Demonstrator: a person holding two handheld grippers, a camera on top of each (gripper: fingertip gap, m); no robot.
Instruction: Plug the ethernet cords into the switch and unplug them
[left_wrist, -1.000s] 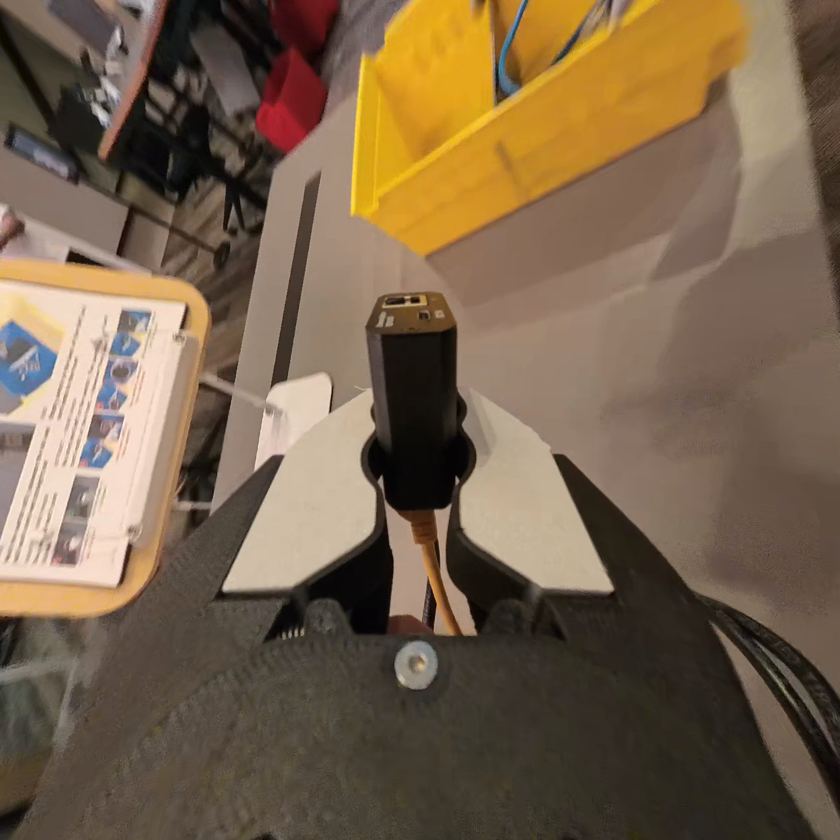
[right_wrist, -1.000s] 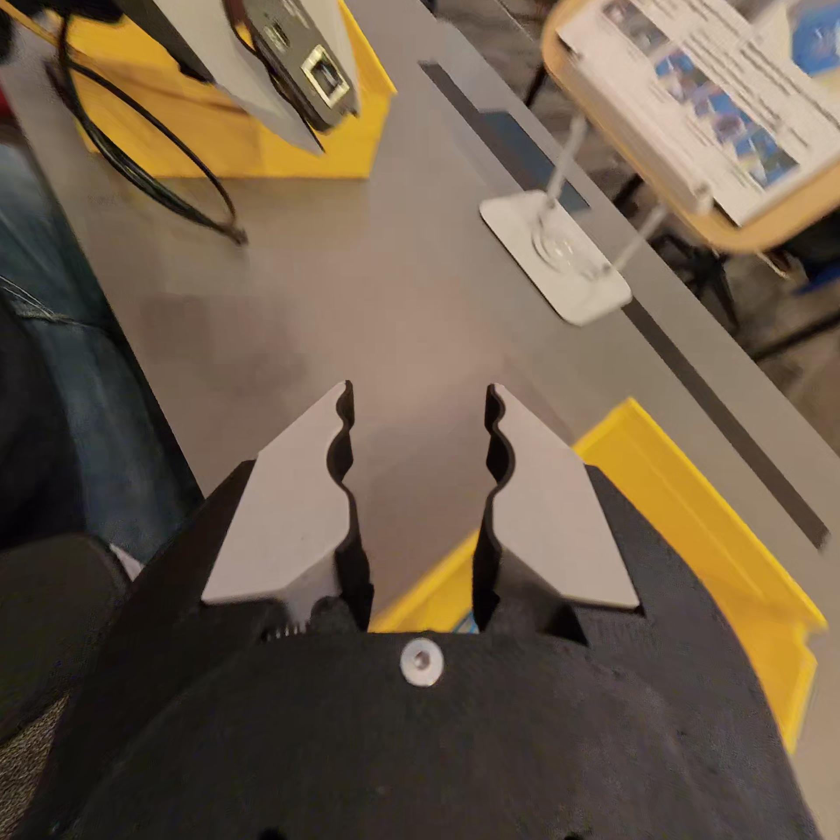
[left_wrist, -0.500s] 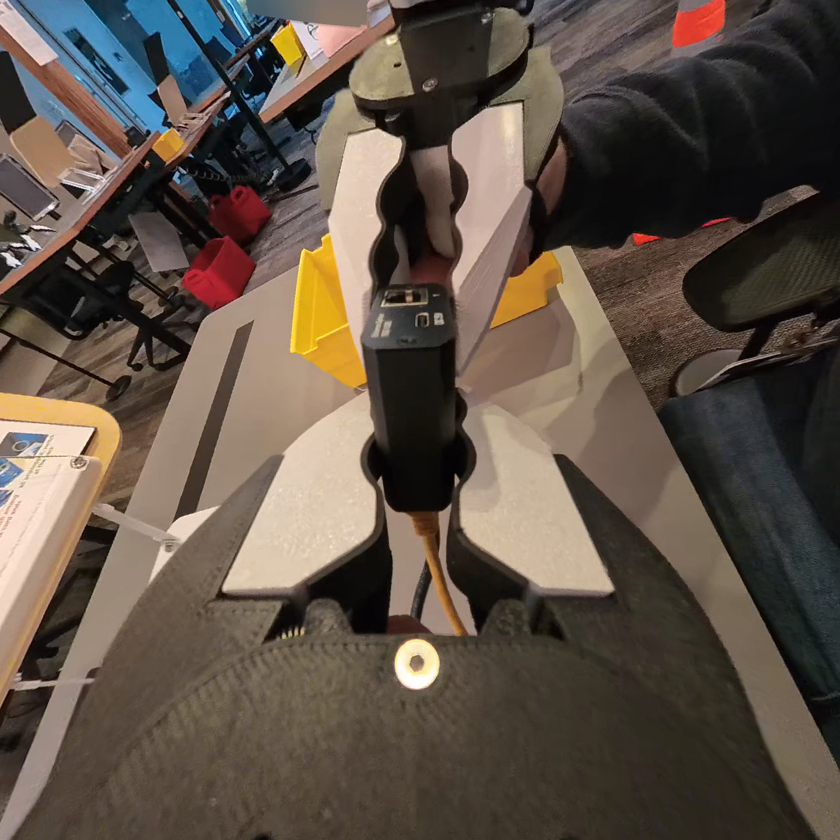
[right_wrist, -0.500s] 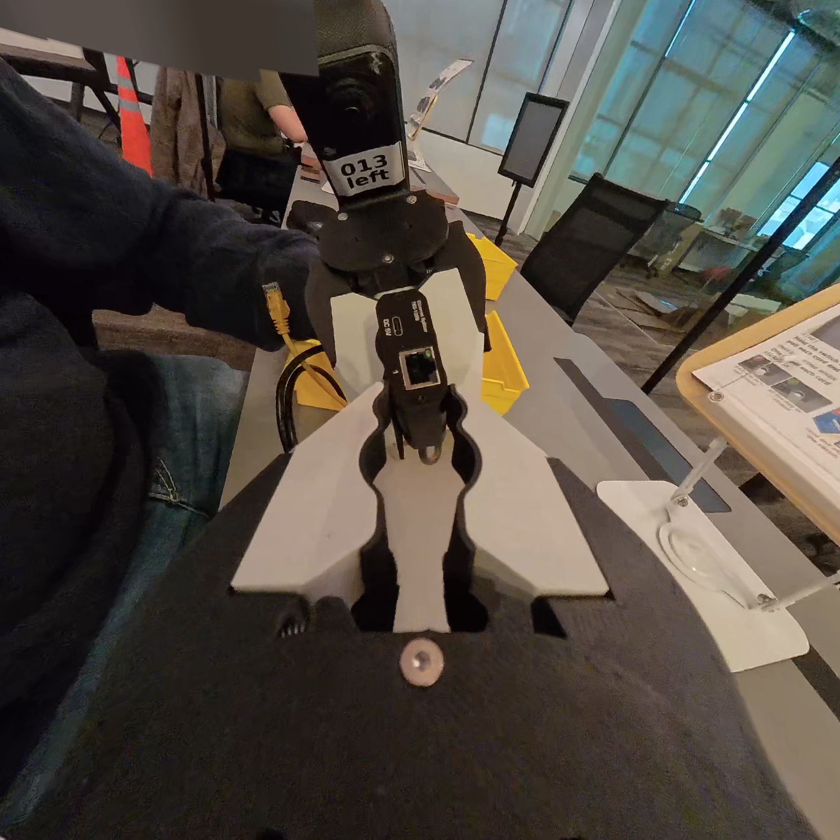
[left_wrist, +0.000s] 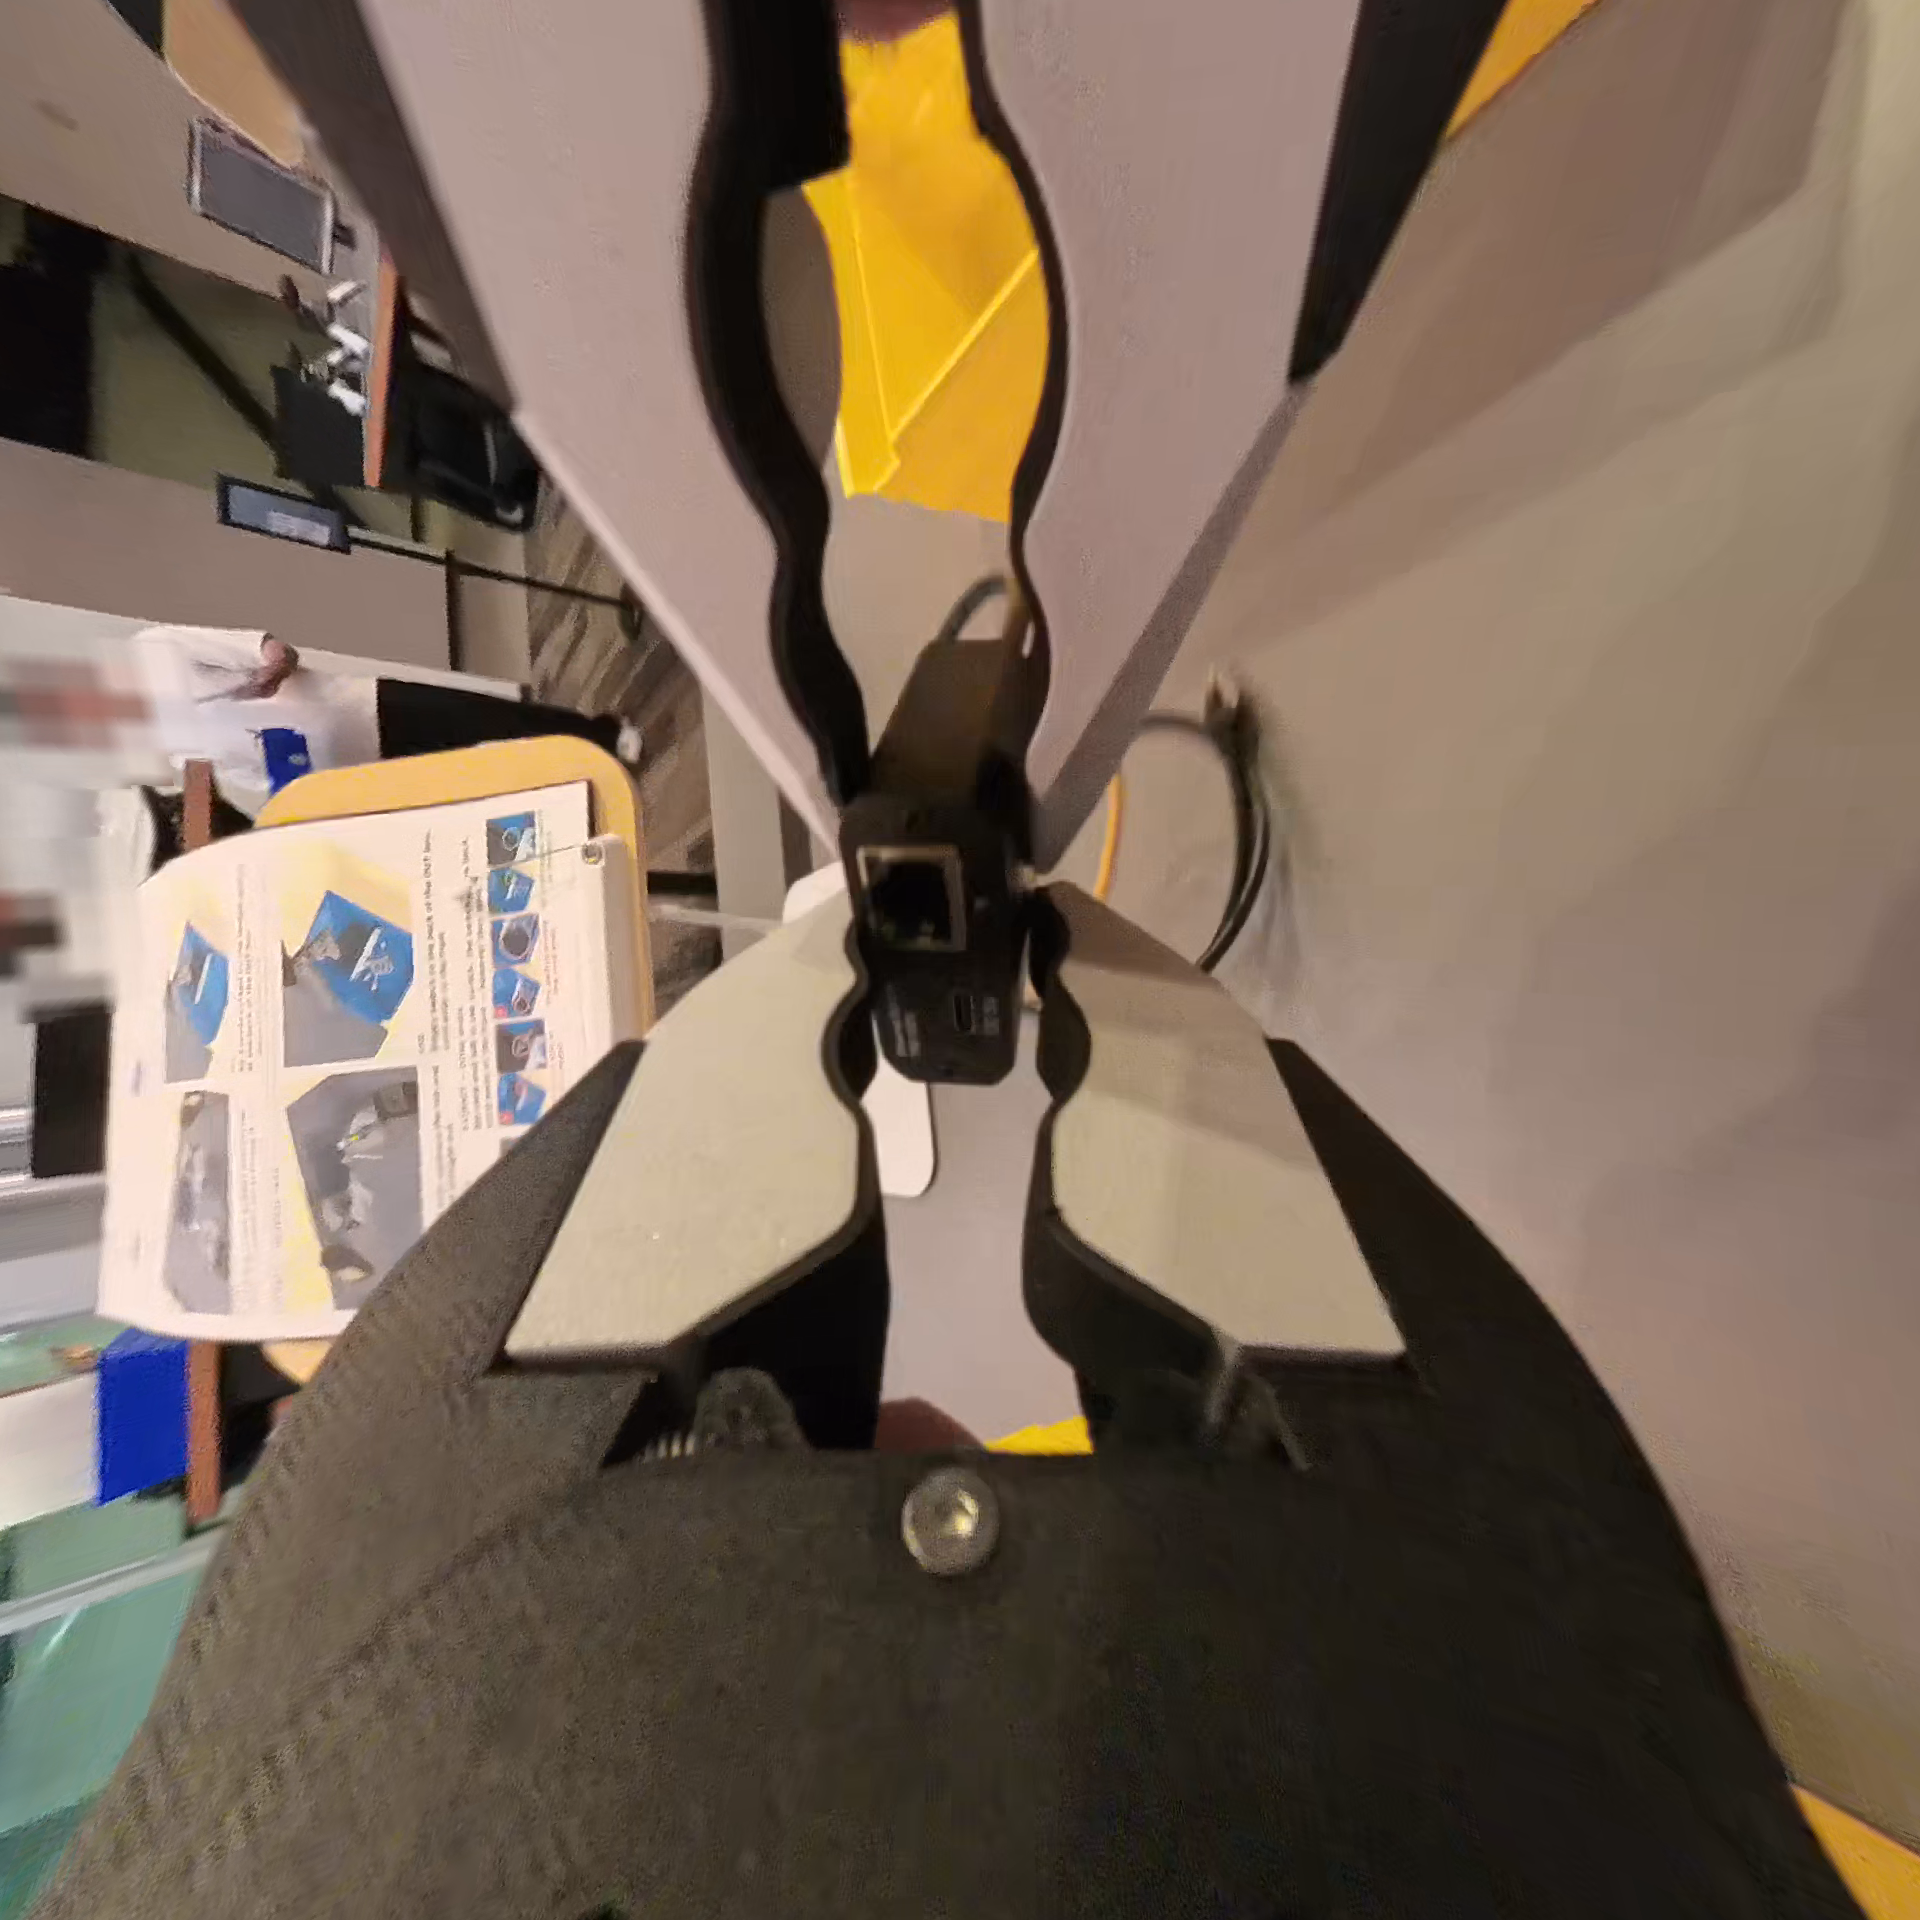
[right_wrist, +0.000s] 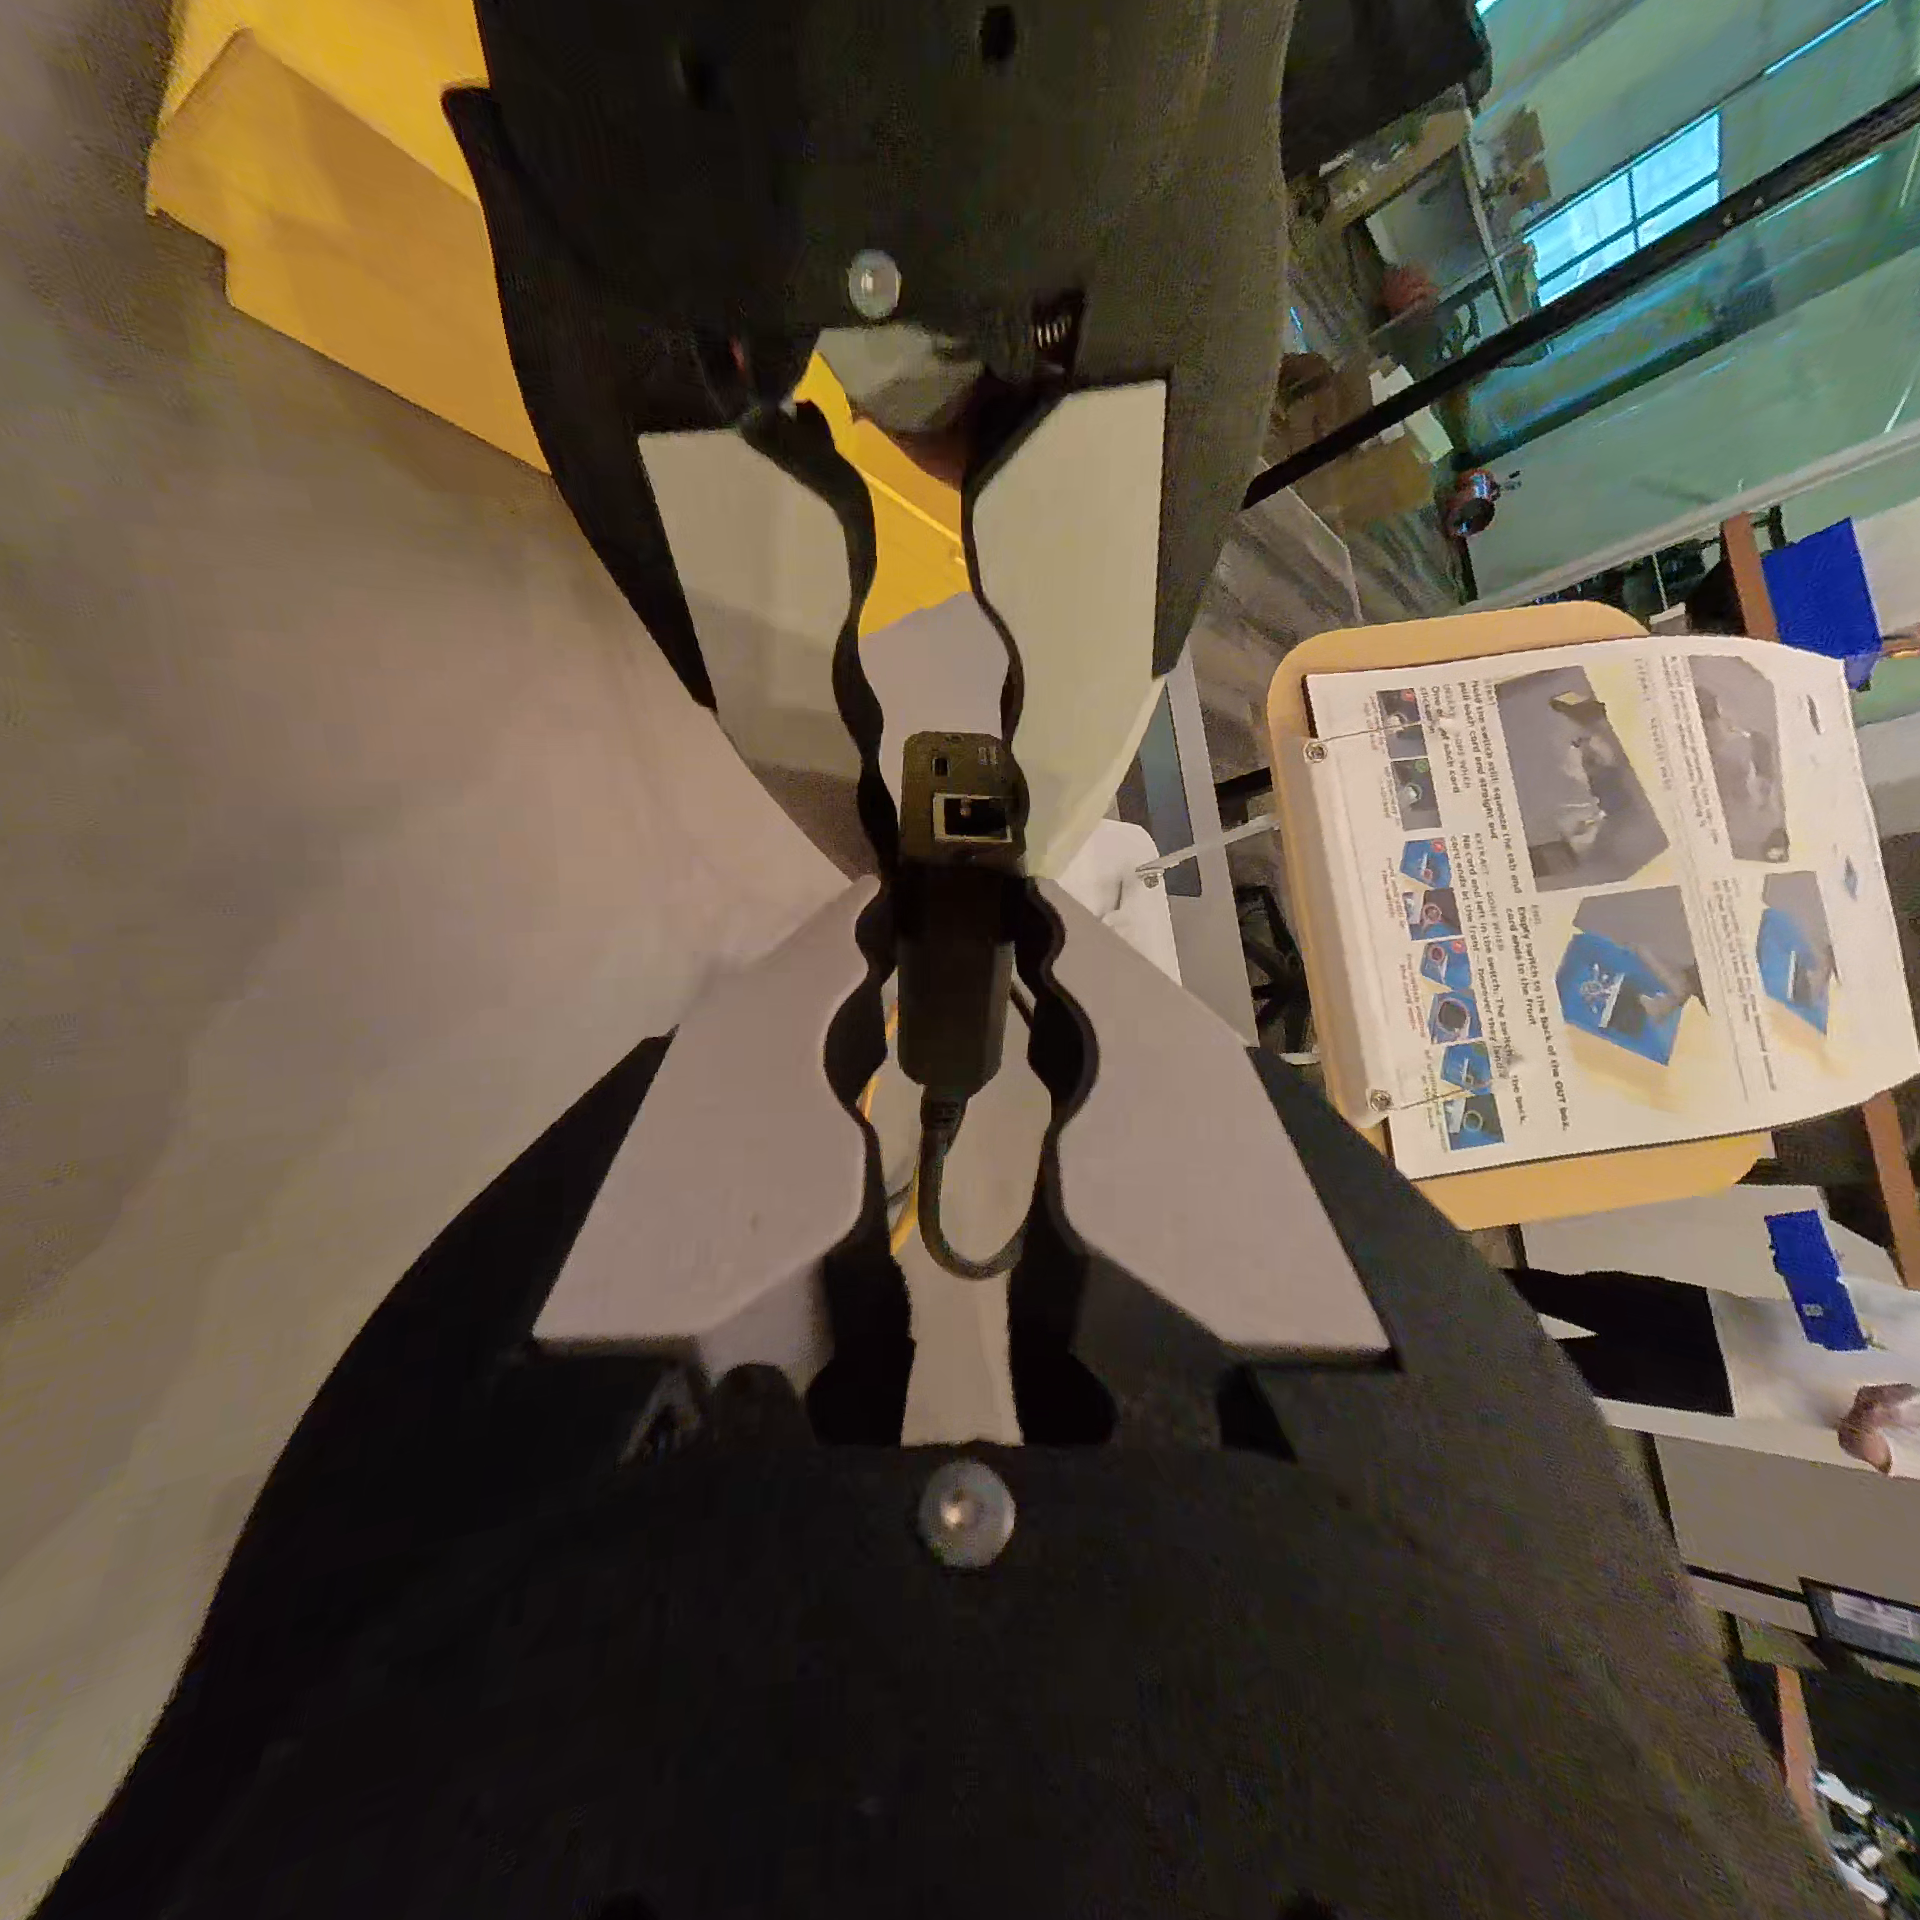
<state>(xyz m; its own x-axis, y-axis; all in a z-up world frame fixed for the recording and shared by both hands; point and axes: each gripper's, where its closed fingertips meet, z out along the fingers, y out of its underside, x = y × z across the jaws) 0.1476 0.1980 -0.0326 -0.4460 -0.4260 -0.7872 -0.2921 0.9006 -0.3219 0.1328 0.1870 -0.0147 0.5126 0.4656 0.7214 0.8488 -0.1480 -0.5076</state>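
Right wrist view: right hand-held gripper (right_wrist: 956, 914) clamps boxy switch (right_wrist: 951, 987); left hand-held gripper (right_wrist: 961, 821) gapes.

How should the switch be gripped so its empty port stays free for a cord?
Grip the switch across its long narrow sides, mid-body, coming in from the cabled rear end, much as the right gripper does. The body is a slim straight bar that fits the finger notches, and this probably leaves the empty port face clear. The left gripper is open at that face.

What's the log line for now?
right gripper: clamped on switch | left gripper: around its other end, grip unclear | facing port: empty
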